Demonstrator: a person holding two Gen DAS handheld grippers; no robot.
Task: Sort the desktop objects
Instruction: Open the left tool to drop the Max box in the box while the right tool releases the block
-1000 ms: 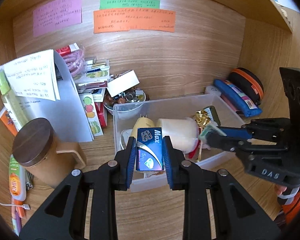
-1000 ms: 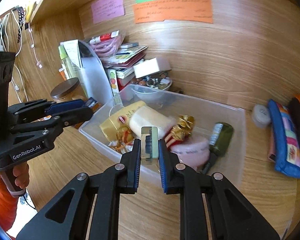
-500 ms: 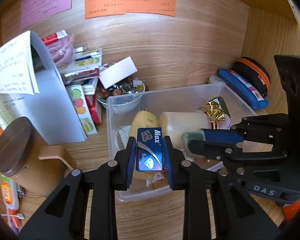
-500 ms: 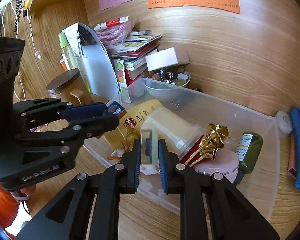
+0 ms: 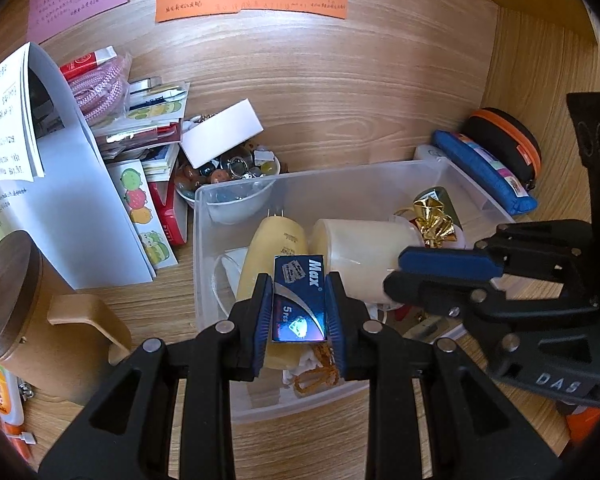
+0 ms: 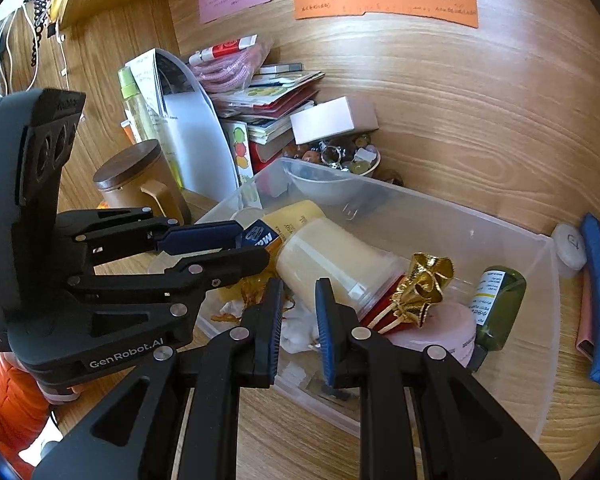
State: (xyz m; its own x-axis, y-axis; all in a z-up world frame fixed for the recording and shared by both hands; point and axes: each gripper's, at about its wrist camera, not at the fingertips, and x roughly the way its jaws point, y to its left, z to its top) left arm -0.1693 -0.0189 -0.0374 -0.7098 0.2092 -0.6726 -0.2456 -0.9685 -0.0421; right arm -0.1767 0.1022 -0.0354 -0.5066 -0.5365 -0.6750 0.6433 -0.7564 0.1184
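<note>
My left gripper [image 5: 300, 308] is shut on a small blue "Max" box [image 5: 300, 300], held over the near left part of a clear plastic bin [image 5: 197, 220]. In the right wrist view it reaches in from the left [image 6: 256, 248], the blue box [image 6: 262, 236] at its tips. My right gripper [image 6: 298, 292] hangs over the bin's near side, its pads apart and nothing between them. In the bin lie a yellow tube [image 5: 276, 244], a cream cylinder [image 5: 360, 248], a gold bow [image 5: 434, 216], a green bottle [image 6: 498, 304] and a pink jar [image 6: 448, 332].
A lidded wooden mug [image 5: 8, 292] and a white folder [image 5: 72, 208] stand left of the bin. A bowl of beads [image 5: 236, 168] sits behind it under a white box. A blue pencil case [image 5: 484, 168] and a black-orange pouch [image 5: 504, 136] lie at the right.
Both grippers have come lower and closer over the bin. The small green-white piece that the right gripper held is gone from between its pads. The left still holds the blue box.
</note>
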